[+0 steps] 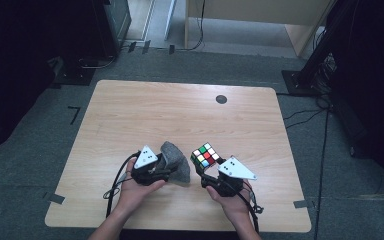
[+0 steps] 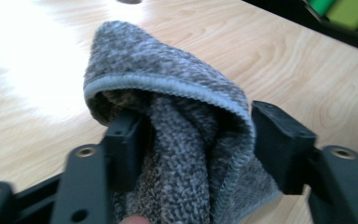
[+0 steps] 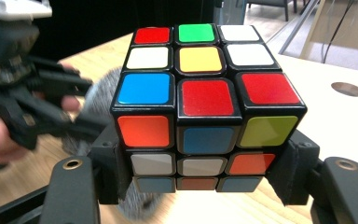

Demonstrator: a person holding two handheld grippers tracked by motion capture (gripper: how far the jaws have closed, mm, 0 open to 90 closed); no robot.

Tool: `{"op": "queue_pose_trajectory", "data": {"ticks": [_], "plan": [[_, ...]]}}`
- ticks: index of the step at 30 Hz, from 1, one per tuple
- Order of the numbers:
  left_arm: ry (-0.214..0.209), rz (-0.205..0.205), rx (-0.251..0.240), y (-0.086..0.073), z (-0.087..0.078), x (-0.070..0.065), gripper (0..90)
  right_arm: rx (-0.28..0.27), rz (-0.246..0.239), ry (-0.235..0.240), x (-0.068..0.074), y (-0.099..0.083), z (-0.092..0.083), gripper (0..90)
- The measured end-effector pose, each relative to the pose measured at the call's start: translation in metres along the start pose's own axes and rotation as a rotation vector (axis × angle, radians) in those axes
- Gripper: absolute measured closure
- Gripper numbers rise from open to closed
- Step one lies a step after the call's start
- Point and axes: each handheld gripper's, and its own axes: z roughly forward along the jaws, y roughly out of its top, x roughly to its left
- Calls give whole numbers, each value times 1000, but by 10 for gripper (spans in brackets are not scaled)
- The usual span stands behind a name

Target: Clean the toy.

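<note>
On my left, the left hand-held gripper (image 1: 164, 167) has its jaws spread apart, with the grey cloth (image 2: 168, 140) bunched loosely between them. One jaw is tucked under a fold, the other stands clear of the hem, so I judge nothing is pinched. The cloth sits on the counter (image 1: 145, 110), just left of centre near my edge. To wipe well, I should close on a thick fold, not the thin hem, so it doesn't slip out. Moving right, the puzzle cube (image 3: 205, 102) is clamped at its lower layer by the right hand-held gripper (image 3: 205, 179), jaws about cube-wide. The cube is raised just beside the cloth. I should keep it steady, one face turned toward the cloth, and press gently so no layer twists.
</note>
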Motion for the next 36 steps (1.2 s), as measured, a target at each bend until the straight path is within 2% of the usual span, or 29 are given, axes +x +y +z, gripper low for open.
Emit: {"op": "queue_pose_trajectory", "data": {"ticks": [3,6,10,14,20,23,28,33,36], "plan": [[-5,-57,-31,8,-10,8,276,6,-54,-33,4,-3,2,345],[-14,-108,-95,17,-22,11,215,18,-90,-54,9,-7,5,345],[-18,-107,-157,27,-35,5,169,24,-137,-58,18,-11,10,344],[-36,-89,-196,35,-43,-4,164,26,-153,-64,22,-13,12,344],[-94,-66,-164,36,-35,-19,157,27,-196,-66,31,-19,18,344],[-122,-43,-146,36,-29,-28,156,25,-226,-81,35,-22,21,344],[-168,-3,-116,34,-21,-42,150,30,-245,-94,38,-23,23,344],[-167,53,-73,33,-14,-53,148,36,-270,-92,45,-26,26,344],[-137,73,-38,31,-9,-55,148,28,-295,-85,50,-26,26,344]]}}
